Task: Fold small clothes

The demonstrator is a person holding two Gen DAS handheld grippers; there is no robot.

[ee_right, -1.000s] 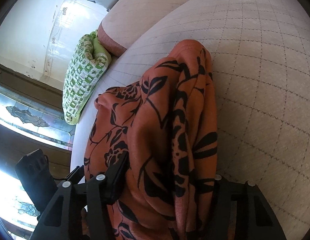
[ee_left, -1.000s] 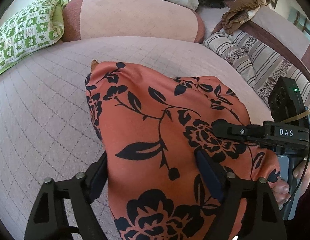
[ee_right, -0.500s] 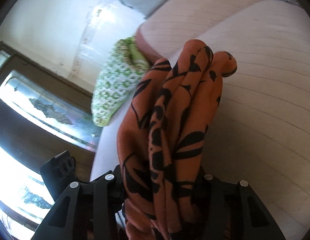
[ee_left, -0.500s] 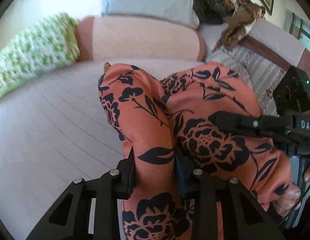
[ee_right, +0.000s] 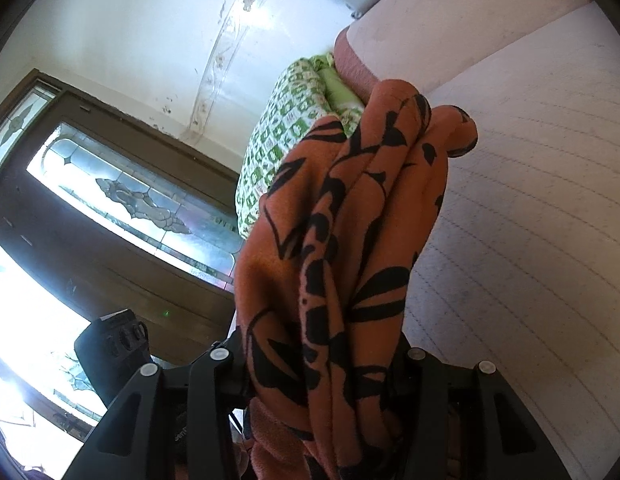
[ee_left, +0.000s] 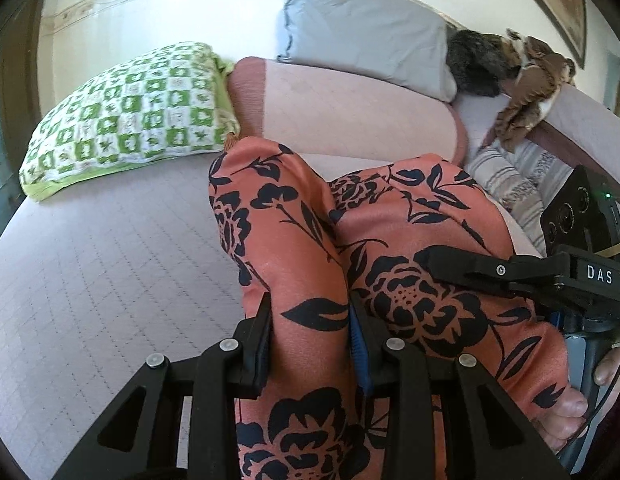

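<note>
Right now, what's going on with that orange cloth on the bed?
A person holds a gripper in each hand, and both are clamped on the orange flowered cloth. The left gripper pinches a fold of it; the right gripper grips a thick bunch of several layers. The cloth is gathered up off the bed, not laid flat, so no neat fold is finished yet. A green checked pillow lies beyond it.

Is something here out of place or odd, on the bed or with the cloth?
Nothing is spilled or damaged. The orange cloth is bunched in thick folds, not flat, with both the left gripper and right gripper shut on it. Brown clothes lie crumpled on the headboard edge.
</note>
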